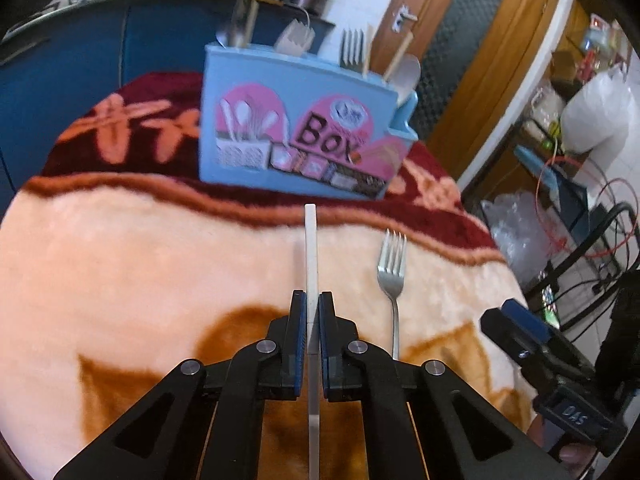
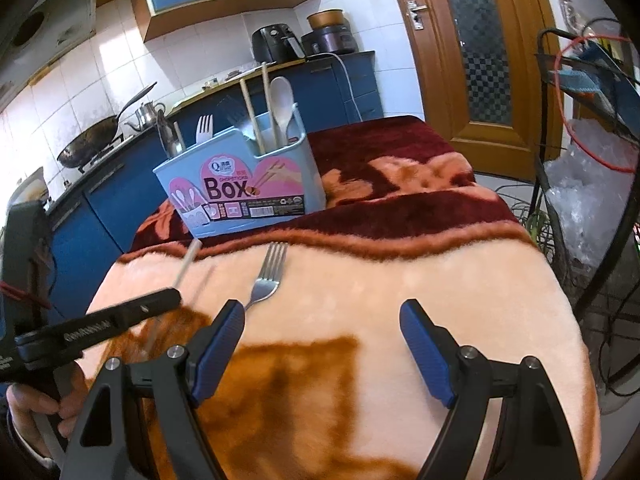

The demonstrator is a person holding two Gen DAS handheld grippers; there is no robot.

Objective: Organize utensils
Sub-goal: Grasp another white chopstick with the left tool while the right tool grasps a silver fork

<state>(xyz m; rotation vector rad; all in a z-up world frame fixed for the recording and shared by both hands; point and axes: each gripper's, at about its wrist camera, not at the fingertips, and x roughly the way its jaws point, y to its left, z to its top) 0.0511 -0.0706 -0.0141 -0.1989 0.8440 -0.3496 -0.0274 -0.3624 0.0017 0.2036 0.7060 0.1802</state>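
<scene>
While level, left hand-held gripper [image 1: 313,300] around chopstick [image 1: 311,248].

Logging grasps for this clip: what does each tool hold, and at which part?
The left tool grips a white chopstick around its middle. The right tool is open, holding nothing.

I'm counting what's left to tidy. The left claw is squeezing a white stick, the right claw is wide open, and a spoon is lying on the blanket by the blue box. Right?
Almost. The thing lying on the blanket is a fork, not a spoon; the right wrist view shows its prongs. The rest holds: the left claw squeezes the white stick, the right claw is wide open, and the blue box is nearby.
</scene>
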